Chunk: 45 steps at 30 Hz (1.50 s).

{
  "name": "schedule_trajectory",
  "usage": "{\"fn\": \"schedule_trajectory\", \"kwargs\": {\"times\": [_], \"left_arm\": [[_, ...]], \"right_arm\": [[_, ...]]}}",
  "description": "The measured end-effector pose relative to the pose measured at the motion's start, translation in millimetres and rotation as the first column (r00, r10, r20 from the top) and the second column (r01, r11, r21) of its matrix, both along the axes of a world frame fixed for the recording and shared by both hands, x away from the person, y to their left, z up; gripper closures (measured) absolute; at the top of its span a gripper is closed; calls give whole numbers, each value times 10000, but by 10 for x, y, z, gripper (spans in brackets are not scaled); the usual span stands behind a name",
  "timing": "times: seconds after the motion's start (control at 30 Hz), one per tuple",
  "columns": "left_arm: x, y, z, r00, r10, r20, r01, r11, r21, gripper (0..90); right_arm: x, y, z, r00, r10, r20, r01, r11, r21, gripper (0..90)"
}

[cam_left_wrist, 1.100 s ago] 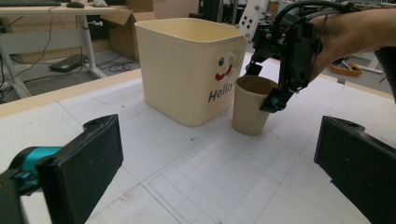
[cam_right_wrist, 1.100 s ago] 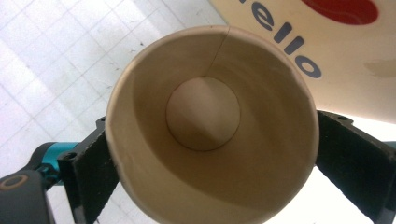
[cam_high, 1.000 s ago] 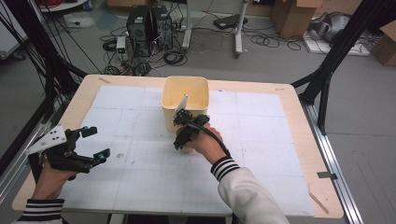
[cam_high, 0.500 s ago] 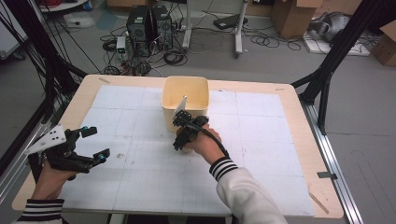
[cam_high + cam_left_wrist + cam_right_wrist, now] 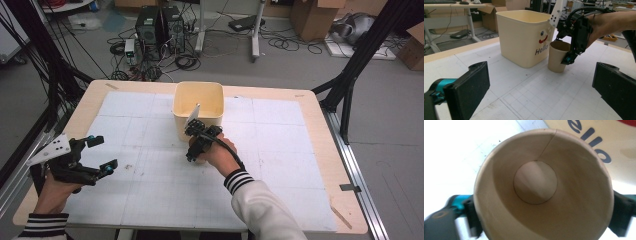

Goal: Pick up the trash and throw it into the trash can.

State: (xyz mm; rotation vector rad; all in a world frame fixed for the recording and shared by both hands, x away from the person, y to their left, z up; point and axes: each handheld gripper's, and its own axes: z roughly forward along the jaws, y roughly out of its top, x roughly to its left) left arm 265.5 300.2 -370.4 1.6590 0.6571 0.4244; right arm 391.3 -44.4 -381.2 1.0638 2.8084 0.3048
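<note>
A: My right claw [image 5: 192,142] has its jaws around a paper cup [image 5: 558,56], one on each side; they have just been closing. Firm pad contact cannot be confirmed.

B: Cup position?

A: Upright on the table [image 5: 280,165], mid-width, nearer the far edge, just beside the near wall of the cream tub [image 5: 198,102]. The right gripper view shows the cup empty.

B: Left claw?

A: My left claw [image 5: 98,153] is wide open, holding nothing, over the near-left corner.
</note>
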Motion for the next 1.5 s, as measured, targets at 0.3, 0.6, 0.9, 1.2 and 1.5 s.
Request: {"fn": "schedule_trajectory", "kwargs": {"times": [0.3, 0.6, 0.9, 1.2, 1.5], "left_arm": [[-2, 1, 2, 10000, -20, 4, 19, 10000, 11, 18], [-2, 0, 1, 10000, -30, -12, 30, 10000, 6, 18], [-3, 0, 1, 10000, -17, -14, 17, 10000, 3, 18], [-1, -3, -1, 10000, -15, -12, 15, 10000, 30, 17], [2, -11, -4, 10000, -21, -32, 21, 10000, 22, 18]], "right_arm": [[1, -2, -1, 10000, 7, -35, -7, 10000, 85, 165], [-1, -12, 4, 10000, 11, 4, -11, 10000, 30, 230], [-1, -16, 18, 10000, -44, -31, 44, 10000, 65, 264], [-3, -25, 26, 10000, -40, -17, 40, 10000, -8, 273], [-21, -58, 75, 10000, 1, -76, -1, 10000, 45, 287]]}}
